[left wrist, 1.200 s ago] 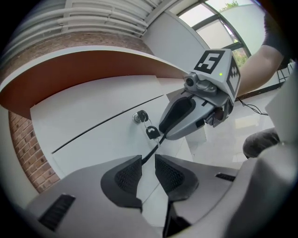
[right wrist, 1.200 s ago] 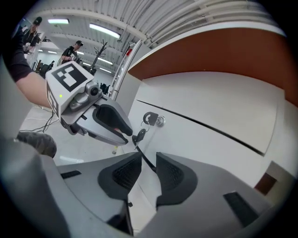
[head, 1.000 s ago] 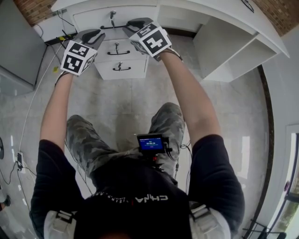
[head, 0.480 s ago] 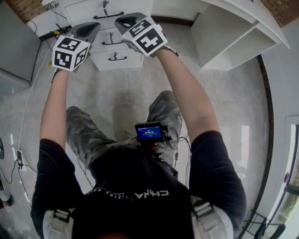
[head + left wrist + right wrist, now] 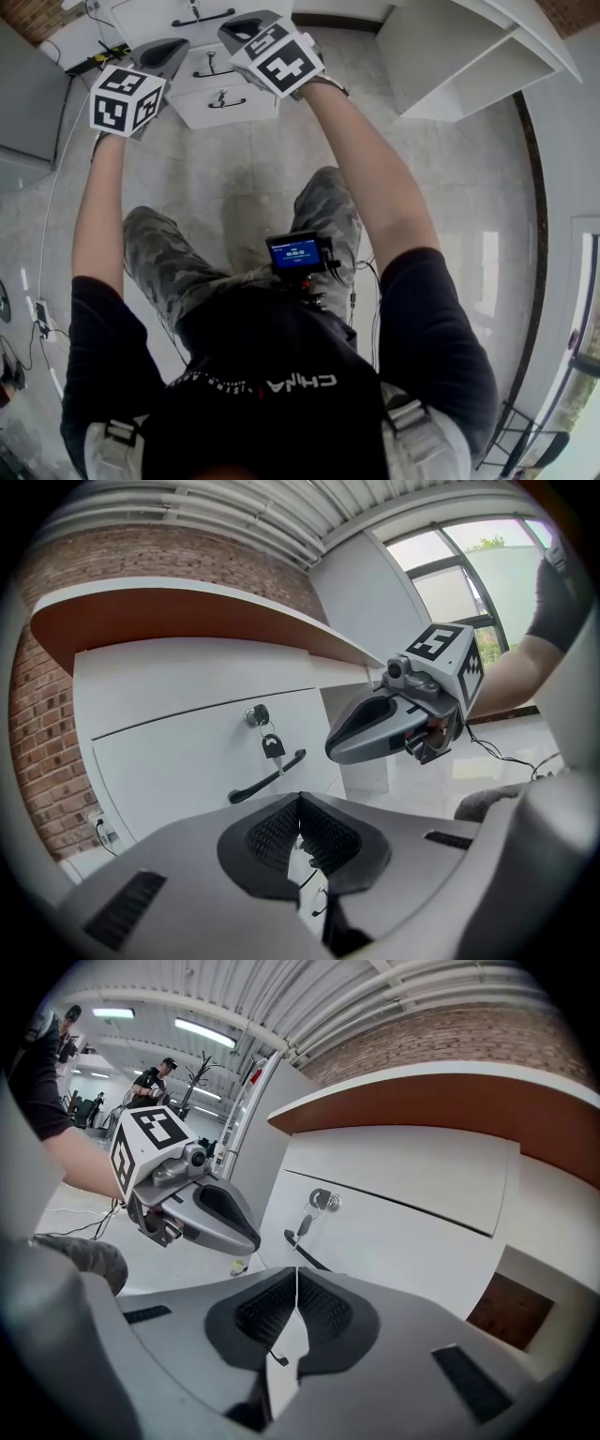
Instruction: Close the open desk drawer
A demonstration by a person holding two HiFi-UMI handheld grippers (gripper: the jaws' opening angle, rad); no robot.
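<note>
A white desk pedestal with three drawer fronts (image 5: 225, 94) sits at the top of the head view, each front with a black handle. My left gripper (image 5: 171, 49) and right gripper (image 5: 240, 25) hover side by side just before them, both shut and empty. In the left gripper view the top drawer front (image 5: 187, 761) shows a lock, a hanging key (image 5: 273, 747) and a handle (image 5: 267, 777), with the right gripper (image 5: 398, 726) beside it. The right gripper view shows the same front (image 5: 403, 1232), its lock (image 5: 323, 1201) and the left gripper (image 5: 202, 1213). Which drawer stands out I cannot tell.
An open white shelf bay (image 5: 459, 66) of the desk lies to the right. A grey cabinet (image 5: 28, 94) and floor cables (image 5: 103, 52) sit at the left. The person's knees and a chest-mounted screen (image 5: 298, 255) are below. People stand far off (image 5: 155, 1077).
Both grippers and the drawer fronts have slid up and left in the head view, and the grippers sit a little nearer the drawers. Both stay shut.
</note>
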